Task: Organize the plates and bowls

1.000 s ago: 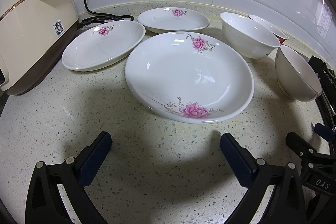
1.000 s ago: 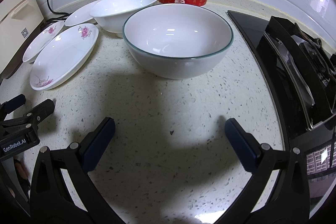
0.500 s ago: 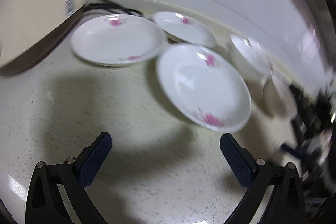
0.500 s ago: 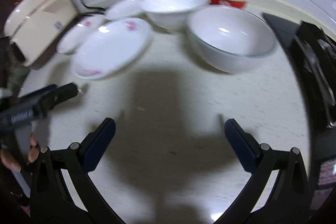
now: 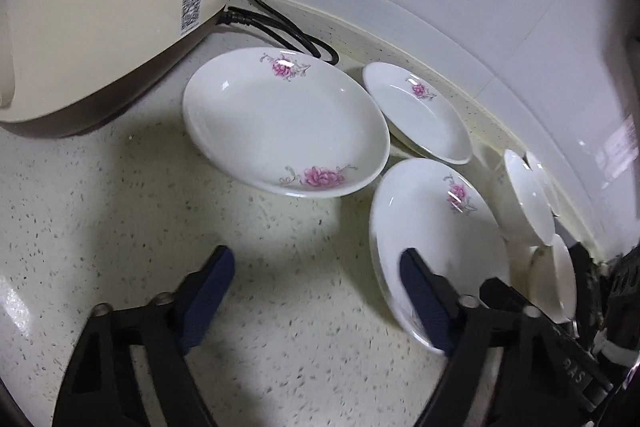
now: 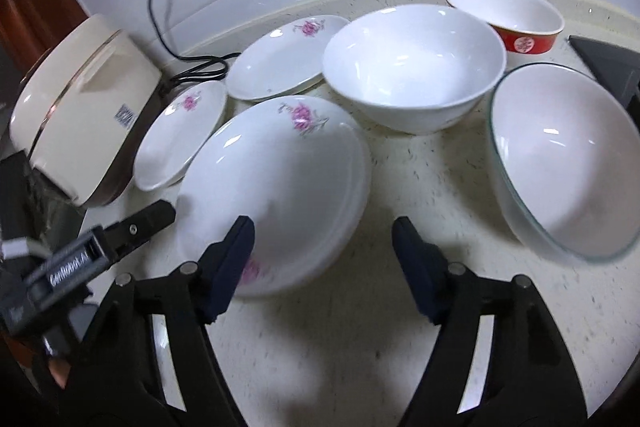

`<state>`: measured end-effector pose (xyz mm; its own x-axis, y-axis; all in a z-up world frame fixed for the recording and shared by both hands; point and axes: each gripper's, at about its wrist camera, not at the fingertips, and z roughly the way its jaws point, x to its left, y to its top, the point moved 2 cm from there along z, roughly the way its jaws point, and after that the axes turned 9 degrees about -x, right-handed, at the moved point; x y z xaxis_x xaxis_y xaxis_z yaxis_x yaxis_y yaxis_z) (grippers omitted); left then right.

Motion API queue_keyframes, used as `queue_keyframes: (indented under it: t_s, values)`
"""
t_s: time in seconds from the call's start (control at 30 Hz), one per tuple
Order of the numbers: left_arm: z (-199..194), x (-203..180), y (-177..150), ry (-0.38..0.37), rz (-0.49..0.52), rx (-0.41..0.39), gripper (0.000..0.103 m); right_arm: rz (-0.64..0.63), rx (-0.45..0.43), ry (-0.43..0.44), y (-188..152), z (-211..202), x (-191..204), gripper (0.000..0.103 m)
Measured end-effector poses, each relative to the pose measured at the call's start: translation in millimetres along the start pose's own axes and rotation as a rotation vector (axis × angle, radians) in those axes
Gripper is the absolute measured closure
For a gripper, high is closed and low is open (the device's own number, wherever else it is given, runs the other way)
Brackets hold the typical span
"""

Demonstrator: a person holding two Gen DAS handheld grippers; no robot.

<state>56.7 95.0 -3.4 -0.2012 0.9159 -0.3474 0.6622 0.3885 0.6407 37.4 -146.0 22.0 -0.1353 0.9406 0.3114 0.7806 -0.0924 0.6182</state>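
Left wrist view: left tongs (image 5: pixel 316 279) are hovering wide open over the speckled counter (image 5: pixel 120 211), holding nothing. A flowered plate (image 5: pixel 286 123) is sitting just ahead beside the rice cooker (image 5: pixel 100 7); a smaller flowered plate (image 5: pixel 418 113) is lying behind it, a third flowered plate (image 5: pixel 436 235) to the right, partly behind the right pad.

Right wrist view: right tongs (image 6: pixel 322 247) are also gaping, empty, with the left pad overlapping the near rim of the big flowered plate (image 6: pixel 276 187). White bowl (image 6: pixel 414 67), glass-rimmed bowl (image 6: pixel 560 159) and red bowl (image 6: pixel 508 15) are standing apart to the right.

Judgement: the step looks like approach, nothing gathered yet. Next move is calling for tongs closing on a plate rim, then stacking like with like.
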Motion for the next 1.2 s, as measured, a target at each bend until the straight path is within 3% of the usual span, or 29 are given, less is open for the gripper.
queue_keyframes:
  t_s: [0.07, 0.17, 0.2, 0.3, 0.5, 0.87, 1.2]
  values:
    - [4.4, -8.7, -0.8, -0.007, 0.011, -0.006, 0.039, -0.012, -0.01, 0.002, 4.6, 6.7, 0.3, 0.045]
    - [10.8, -21.5, -2.2, 0.003, 0.043, -0.013, 0.052, -0.005, -0.008, 0.028, 10.8, 13.5, -3.2, 0.049]
    - [12.7, -25.6, -3.7, 0.002, 0.057, -0.016, 0.06, -0.002, -0.002, 0.05, 12.1, 16.3, -3.5, 0.05]
    - [16.3, -32.5, -8.4, -0.008, 0.061, -0.032, 0.085, -0.036, -0.001, 0.069, 13.5, 19.1, -7.3, 0.065]
    - [13.9, -32.0, -12.1, -0.007, 0.054, -0.088, 0.086, 0.024, 0.015, 0.127, 16.0, 21.7, -23.8, 0.088]
    - [4.6, -34.6, -17.6, -0.012, 0.079, -0.115, 0.086, -0.026, 0.02, 0.106, 9.7, 15.0, -20.8, 0.088]
    - [-31.8, -33.4, -27.2, 0.032, 0.102, -0.23, 0.086, -0.07, 0.001, 0.172, 7.0, -2.7, -8.7, 0.087]
